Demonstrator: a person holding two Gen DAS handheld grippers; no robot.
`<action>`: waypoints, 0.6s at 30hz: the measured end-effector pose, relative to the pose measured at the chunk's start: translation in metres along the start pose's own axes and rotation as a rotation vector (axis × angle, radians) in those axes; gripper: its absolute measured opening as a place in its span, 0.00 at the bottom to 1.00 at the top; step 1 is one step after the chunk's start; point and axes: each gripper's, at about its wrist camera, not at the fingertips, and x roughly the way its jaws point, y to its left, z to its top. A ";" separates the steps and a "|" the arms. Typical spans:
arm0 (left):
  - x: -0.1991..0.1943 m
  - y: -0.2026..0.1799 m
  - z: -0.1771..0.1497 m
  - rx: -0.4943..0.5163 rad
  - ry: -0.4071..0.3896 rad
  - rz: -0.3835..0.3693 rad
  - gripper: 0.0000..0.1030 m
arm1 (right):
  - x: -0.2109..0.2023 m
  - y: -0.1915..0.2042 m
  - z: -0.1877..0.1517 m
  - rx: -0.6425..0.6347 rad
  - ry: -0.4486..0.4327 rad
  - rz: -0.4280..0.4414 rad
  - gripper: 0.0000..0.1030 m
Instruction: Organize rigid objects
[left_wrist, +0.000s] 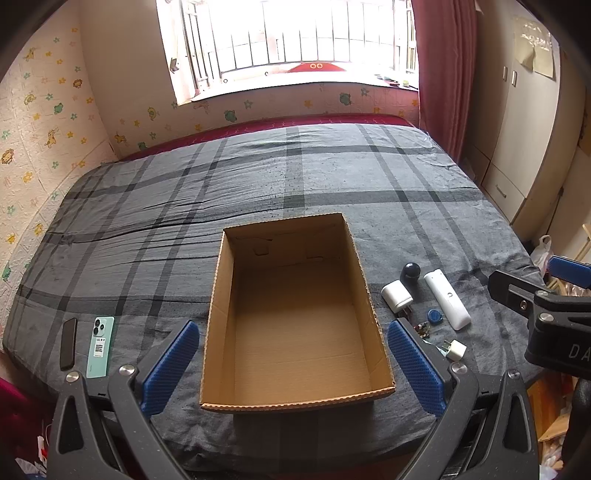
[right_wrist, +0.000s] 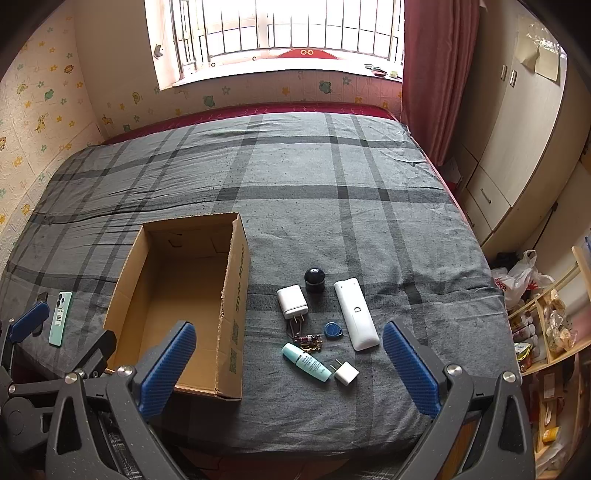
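Observation:
An open, empty cardboard box (left_wrist: 218, 295) (right_wrist: 236, 295) sits on the plaid bed. Left of it lie a black phone (left_wrist: 68, 343) and a mint-green phone (left_wrist: 100, 346) (right_wrist: 61, 318). Right of it lie a white charger (right_wrist: 292, 300) (left_wrist: 396, 295), a black round cap (right_wrist: 314, 280), a white remote (right_wrist: 356, 314) (left_wrist: 447, 299), a blue key fob (right_wrist: 332, 329), keys (right_wrist: 304, 338), a teal tube (right_wrist: 306, 362) and a small white plug (right_wrist: 346, 372) (left_wrist: 455, 350). My left gripper (left_wrist: 293, 369) is open, empty, over the box's near end. My right gripper (right_wrist: 290, 373) is open, empty, above the small items.
The grey plaid bed cover (right_wrist: 332, 184) spreads far behind the box. A patterned wall is at the left, a barred window behind, a wardrobe (right_wrist: 517, 147) and shelves with bags (right_wrist: 546, 314) at the right. The bed's near edge lies just below the grippers.

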 end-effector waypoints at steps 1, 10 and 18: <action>0.000 0.000 0.000 0.000 0.000 0.000 1.00 | 0.000 0.000 0.000 0.000 0.000 0.001 1.00; 0.006 0.002 0.005 -0.004 0.010 -0.003 1.00 | 0.007 -0.005 0.006 0.010 0.009 -0.002 1.00; 0.022 0.016 0.007 -0.036 0.012 -0.032 1.00 | 0.016 -0.011 0.007 0.027 0.027 0.001 1.00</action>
